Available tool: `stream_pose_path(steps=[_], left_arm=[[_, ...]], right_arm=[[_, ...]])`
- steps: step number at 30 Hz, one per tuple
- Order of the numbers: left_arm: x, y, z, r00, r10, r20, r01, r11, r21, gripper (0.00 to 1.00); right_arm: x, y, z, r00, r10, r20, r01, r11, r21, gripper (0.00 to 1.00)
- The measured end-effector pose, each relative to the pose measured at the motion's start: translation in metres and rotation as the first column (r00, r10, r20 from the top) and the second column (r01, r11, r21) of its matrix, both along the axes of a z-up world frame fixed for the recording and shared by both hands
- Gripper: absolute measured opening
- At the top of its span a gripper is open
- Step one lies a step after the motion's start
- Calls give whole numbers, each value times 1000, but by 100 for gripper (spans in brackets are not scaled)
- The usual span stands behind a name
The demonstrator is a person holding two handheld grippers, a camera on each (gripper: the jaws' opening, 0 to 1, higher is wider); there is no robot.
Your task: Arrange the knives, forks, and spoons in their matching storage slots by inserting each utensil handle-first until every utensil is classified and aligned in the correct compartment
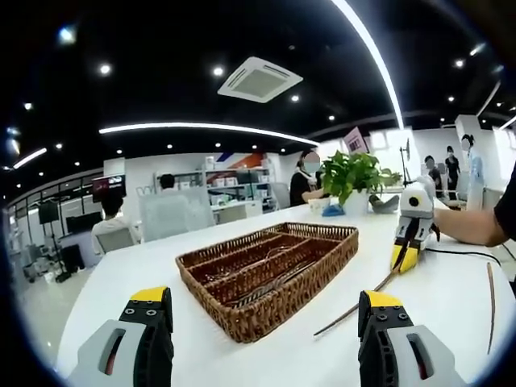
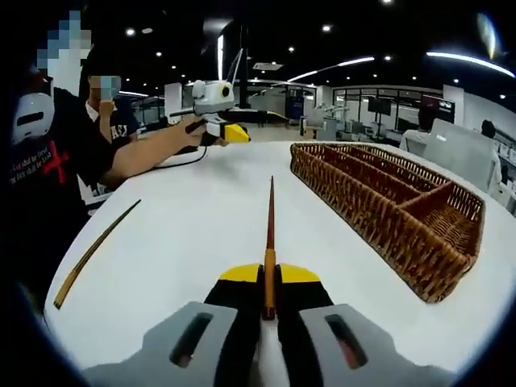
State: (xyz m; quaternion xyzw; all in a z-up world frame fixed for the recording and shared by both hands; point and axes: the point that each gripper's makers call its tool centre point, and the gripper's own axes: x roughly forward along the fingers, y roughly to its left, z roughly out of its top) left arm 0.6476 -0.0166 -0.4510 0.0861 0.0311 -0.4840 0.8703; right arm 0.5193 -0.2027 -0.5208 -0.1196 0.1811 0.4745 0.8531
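Note:
A brown wicker tray [image 1: 242, 318] [image 2: 451, 266] with long divided slots sits on the white table. My right gripper [image 2: 270, 278] [image 1: 405, 260] is shut on a thin brown wooden utensil [image 2: 271, 211] [image 1: 348, 310]. The utensil points forward from the jaws, with its far end low over the table beside the tray. It is too thin to tell its kind. My left gripper [image 1: 264, 300] is open, its jaws wide apart just in front of the tray's near corner. In the right gripper view the left gripper [image 2: 234, 133] is held up over the table's far side.
A second thin wooden utensil [image 1: 490, 305] [image 2: 95, 251] lies on the table near its edge, apart from the tray. A potted plant [image 1: 355, 179] stands at the back of the table. A person in a black shirt [image 2: 48, 161] sits beside it.

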Motion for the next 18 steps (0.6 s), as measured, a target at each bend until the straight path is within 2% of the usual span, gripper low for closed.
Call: stream_pose_path(steps=[4,7,9,12,16,18], left_arm=[[0,2,-7,1000,6,-23,-6,999,37,100],[-1,5,-15,997,19,-70,-13,997,82,100],[-1,13,-24,992,47,-119,-31,990,134,100],[0,18,-22,992,68,-110,-49,986,161,100],[-3,26,-30,984,91,-155,-58,976,208,100],[2,31,-33,984,124,-128,-89,965,247,100]], right_arm=[[-1,1,-4,1000,5,-4,-5,1000,-19,4],[-2,1,-7,1000,11,-10,-11,999,-33,4],[-3,2,-7,1000,12,-15,-13,999,-35,4],[-3,1,-8,1000,12,-6,-12,999,-50,4],[-2,1,-7,1000,7,1,-7,999,-53,4],[0,0,-3,1000,0,23,1,999,-42,4]])
